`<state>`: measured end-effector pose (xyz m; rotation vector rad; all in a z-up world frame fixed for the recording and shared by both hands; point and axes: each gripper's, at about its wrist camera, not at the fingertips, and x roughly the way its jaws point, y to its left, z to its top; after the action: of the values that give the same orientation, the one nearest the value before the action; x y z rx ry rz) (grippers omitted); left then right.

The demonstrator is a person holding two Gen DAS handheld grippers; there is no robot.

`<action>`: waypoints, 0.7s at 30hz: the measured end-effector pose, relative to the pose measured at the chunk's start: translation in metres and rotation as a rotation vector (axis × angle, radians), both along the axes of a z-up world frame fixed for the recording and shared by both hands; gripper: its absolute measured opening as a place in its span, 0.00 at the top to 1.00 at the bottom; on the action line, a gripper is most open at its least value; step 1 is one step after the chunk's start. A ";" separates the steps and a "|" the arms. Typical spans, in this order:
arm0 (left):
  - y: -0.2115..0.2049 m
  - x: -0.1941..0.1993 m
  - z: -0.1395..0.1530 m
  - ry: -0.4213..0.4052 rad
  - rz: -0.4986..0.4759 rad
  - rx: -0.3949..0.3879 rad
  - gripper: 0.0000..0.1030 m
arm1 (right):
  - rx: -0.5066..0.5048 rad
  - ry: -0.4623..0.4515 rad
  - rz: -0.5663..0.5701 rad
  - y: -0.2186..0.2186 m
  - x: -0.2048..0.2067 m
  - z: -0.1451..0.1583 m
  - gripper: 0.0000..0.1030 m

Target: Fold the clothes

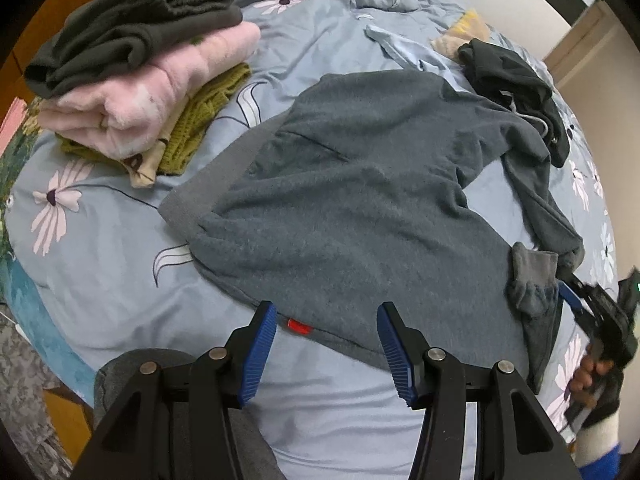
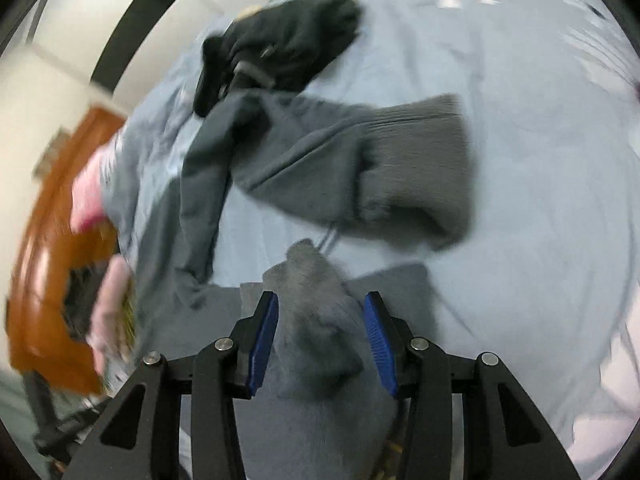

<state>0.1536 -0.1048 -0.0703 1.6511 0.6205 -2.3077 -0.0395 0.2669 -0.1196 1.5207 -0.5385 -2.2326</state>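
A grey-blue fleece sweatshirt (image 1: 360, 200) lies spread across the middle of the left wrist view, on a bed (image 1: 120, 240) covered in pale blue floral bedding; it is laid flat so its shape can be read before folding. Its ribbed hem runs along the left side of the garment and one sleeve (image 1: 536, 184) trails down the right side, ending in a crumpled cuff (image 1: 532, 280) at the lower right.

The left gripper (image 1: 327, 344) hangs over the near edge of the sweatshirt, at the bottom centre, by a small red tag (image 1: 298, 326). Its jaws stand apart with nothing between them, and the pads do not press on the fabric; it looks poised to pinch that edge.

The right gripper (image 2: 318, 336) sits at the cuff. In the right wrist view a bunch of grey fleece rises between its blue pads (image 2: 262, 344), but there is a gap on the right side, so the jaws appear loose around the cloth, not clamped. That view is blurred, so contact on the left pad is uncertain.

In the upper left of the left wrist view a stack of folded clothes (image 1: 140, 80) sits apart, probably the finished pile. A black hooded garment (image 1: 516, 88) lies bunched at the upper right, touching the sweatshirt's shoulder, apparently waiting its turn.
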 end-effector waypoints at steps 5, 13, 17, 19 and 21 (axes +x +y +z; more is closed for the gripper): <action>-0.001 0.002 0.009 0.003 -0.011 -0.030 0.44 | 0.039 -0.011 0.077 -0.021 -0.016 -0.011 0.56; 0.008 -0.002 0.005 -0.015 -0.026 -0.029 0.43 | -0.122 -0.016 0.076 -0.007 -0.003 -0.009 0.94; 0.017 -0.009 0.000 -0.023 -0.051 -0.021 0.43 | -0.209 0.050 -0.034 0.041 0.014 0.013 0.95; 0.020 -0.012 -0.002 -0.025 -0.059 -0.018 0.43 | -0.233 0.099 -0.115 0.074 0.024 0.028 0.95; 0.022 -0.013 -0.003 -0.026 -0.066 -0.015 0.43 | -0.231 0.162 -0.251 0.119 0.037 0.044 0.95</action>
<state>0.1402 -0.0830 -0.0734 1.7165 0.5497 -2.3261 -0.0023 0.3862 -0.0758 1.2007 -0.9448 -2.3525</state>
